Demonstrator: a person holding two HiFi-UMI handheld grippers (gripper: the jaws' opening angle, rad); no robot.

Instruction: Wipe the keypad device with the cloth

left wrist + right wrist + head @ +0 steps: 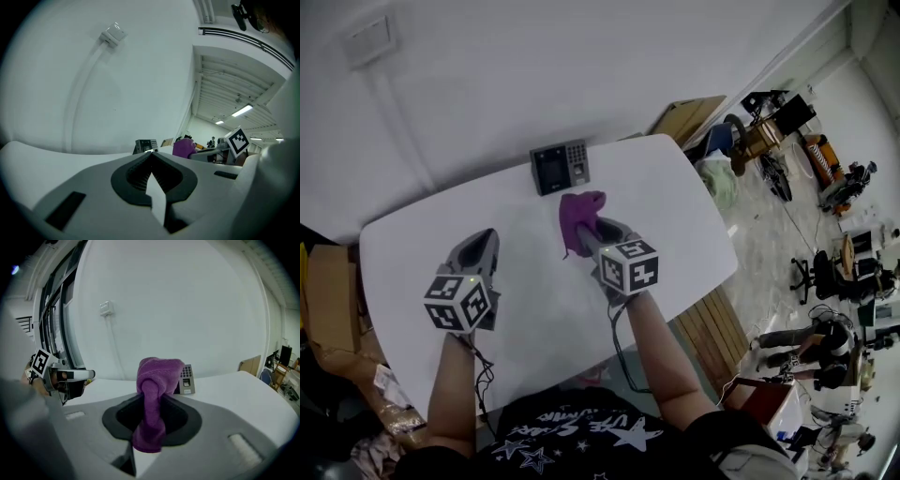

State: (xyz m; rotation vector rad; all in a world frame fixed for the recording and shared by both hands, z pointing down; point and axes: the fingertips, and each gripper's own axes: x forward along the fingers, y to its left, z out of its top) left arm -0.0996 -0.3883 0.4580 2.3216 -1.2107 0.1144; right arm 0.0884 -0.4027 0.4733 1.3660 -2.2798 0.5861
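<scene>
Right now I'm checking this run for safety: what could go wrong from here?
The keypad stands upright and unheld; a push could tip or slide it, since the left hand-held gripper is apart from it. The cloth is bunched in the right hand-held gripper, so hard jaw tips might scrape the keypad.

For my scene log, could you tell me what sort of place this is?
Likely a lab or workshop: white table beside a white wall, an office chair and cluttered equipment beyond.

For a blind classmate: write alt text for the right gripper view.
The right tool is shut on a purple cloth, which bunches up above its jaws. Behind it, a keypad device stands on the white table before a white wall.
</scene>
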